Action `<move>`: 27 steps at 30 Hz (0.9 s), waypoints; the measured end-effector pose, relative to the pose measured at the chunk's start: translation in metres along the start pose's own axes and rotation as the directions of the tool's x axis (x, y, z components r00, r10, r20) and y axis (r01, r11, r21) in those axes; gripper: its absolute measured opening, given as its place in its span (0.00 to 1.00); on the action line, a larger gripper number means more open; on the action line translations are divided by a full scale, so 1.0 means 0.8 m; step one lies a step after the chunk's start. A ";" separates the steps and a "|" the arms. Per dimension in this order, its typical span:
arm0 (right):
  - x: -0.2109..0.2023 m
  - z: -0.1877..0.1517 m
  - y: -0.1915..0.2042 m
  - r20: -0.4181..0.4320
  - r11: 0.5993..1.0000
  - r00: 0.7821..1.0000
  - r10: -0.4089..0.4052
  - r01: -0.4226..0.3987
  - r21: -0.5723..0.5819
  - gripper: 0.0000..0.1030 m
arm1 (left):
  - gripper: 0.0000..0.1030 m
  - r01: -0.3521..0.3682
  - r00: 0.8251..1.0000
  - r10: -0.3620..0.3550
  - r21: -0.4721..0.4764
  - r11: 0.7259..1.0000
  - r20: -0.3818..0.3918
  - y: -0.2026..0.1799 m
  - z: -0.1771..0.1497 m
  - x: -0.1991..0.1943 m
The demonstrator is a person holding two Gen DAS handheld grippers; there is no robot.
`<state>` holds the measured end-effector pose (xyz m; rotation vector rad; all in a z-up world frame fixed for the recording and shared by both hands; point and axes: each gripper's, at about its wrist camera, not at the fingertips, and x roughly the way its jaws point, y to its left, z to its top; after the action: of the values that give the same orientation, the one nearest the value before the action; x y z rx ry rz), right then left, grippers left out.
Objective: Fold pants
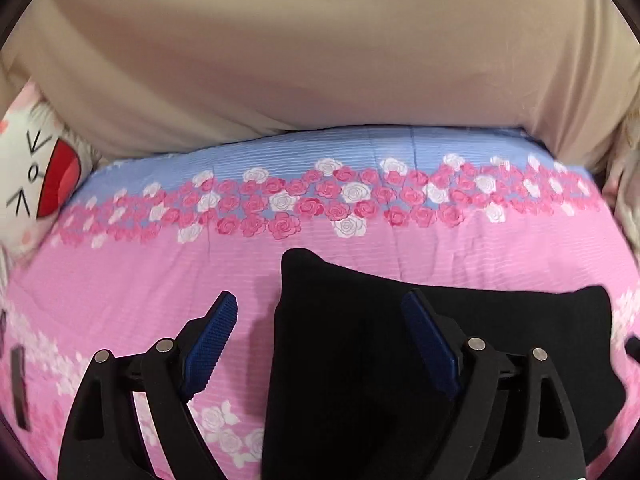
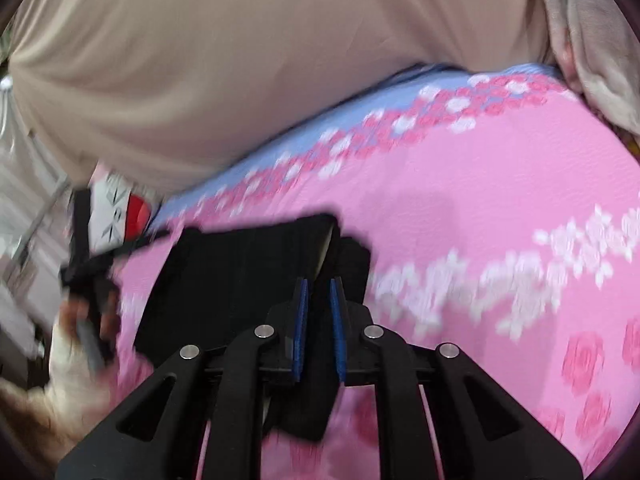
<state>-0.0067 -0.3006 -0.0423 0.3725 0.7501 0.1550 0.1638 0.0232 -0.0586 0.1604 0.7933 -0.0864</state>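
Both views are evenly and softly lit, bright enough for clear colour, with no glare. The left wrist view is mostly sharp; a faint shadow falls on the pink bedspread (image 1: 120, 280) beside the black pants (image 1: 360, 360). The right wrist view is smeared by motion blur, worst on the flower print. Fisheye bending curves everything, with dark corners.

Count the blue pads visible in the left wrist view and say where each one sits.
2. One blue pad hangs over the pink bedspread, left of the black pants; the other blue pad is over the pants.
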 end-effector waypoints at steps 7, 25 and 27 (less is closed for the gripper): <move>0.016 -0.048 0.017 -0.084 0.996 0.996 -0.041 0.034 -0.085 0.12 | 0.86 0.096 0.962 -0.143 -0.201 0.975 -0.233 0.036 0.009 0.109; -0.008 -0.025 0.061 -0.083 0.969 0.996 0.033 -0.052 -0.240 0.12 | 0.84 0.286 0.958 -0.274 0.314 0.905 -0.081 -0.163 -0.086 -0.120; 0.002 -0.012 0.059 -0.106 0.974 0.991 0.078 -0.099 -0.204 0.12 | 0.85 0.244 0.969 -0.240 0.362 0.900 -0.058 -0.176 -0.098 -0.123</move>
<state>-0.0124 -0.2541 -0.0322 0.1988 0.8055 0.3354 0.0204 -0.0998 -0.0578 0.4167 0.8013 -0.4727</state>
